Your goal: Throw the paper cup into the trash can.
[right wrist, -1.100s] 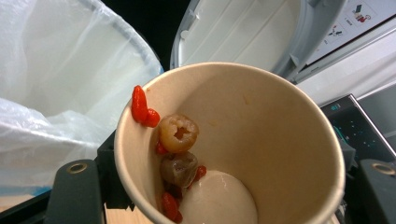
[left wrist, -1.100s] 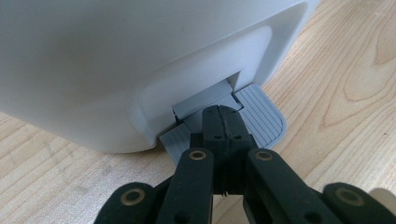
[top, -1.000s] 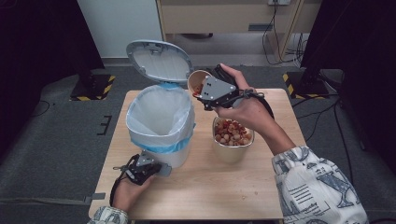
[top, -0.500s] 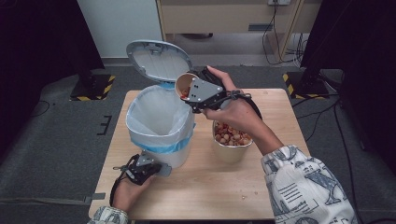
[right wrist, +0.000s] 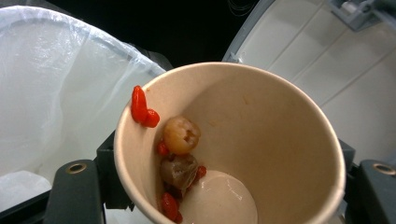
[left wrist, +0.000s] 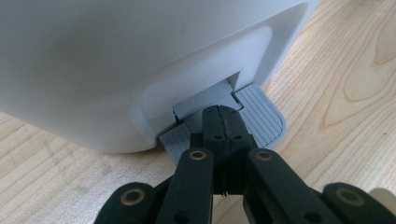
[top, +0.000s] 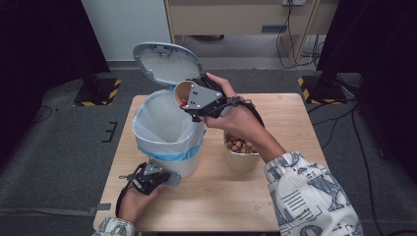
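Where hidden above, tongs [left wrist: 223, 122] on pedal [left wrist: 261, 114].

Grey floor [top: 59, 147], wooden cabinet [top: 236, 19], dark curtains [top: 39, 44]

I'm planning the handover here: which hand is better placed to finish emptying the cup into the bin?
The right. Its gripper already holds the tilted paper cup over the bin, scraps at the rim. The left gripper is shut and pressing the pedal, presumably keeping the lid up.

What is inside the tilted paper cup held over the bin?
The paper cup holds a few red berries, a pale round fruit and a brown piece; anything under them is hidden.
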Motion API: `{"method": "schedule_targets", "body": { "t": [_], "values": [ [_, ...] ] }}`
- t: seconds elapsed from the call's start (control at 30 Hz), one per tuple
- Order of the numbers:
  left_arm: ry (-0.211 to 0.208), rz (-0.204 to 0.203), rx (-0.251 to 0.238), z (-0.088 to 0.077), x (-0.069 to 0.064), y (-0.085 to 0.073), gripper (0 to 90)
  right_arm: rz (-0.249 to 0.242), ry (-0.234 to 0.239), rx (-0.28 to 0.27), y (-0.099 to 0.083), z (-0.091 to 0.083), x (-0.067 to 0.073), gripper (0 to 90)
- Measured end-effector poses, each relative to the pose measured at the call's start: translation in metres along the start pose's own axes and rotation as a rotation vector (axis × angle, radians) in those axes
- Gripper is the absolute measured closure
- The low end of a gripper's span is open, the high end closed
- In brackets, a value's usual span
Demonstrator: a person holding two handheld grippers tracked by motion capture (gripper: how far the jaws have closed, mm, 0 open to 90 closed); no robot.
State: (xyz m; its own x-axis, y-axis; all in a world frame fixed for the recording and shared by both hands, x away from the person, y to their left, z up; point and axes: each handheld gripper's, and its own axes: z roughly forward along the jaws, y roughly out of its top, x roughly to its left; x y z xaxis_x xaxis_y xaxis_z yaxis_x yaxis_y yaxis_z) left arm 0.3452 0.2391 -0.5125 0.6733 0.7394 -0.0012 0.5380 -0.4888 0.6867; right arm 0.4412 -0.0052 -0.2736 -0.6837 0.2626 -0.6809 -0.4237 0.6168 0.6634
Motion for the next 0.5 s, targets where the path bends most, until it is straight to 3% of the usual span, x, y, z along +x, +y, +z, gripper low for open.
{"method": "schedule_targets", "body": {
  "t": [0.5],
  "values": [
    [-0.001,0.001,0.0,0.0,0.0,0.0,89.8,0.022,0.036,-0.008,0.003,0.016,0.009,26.8]
  ]
}}
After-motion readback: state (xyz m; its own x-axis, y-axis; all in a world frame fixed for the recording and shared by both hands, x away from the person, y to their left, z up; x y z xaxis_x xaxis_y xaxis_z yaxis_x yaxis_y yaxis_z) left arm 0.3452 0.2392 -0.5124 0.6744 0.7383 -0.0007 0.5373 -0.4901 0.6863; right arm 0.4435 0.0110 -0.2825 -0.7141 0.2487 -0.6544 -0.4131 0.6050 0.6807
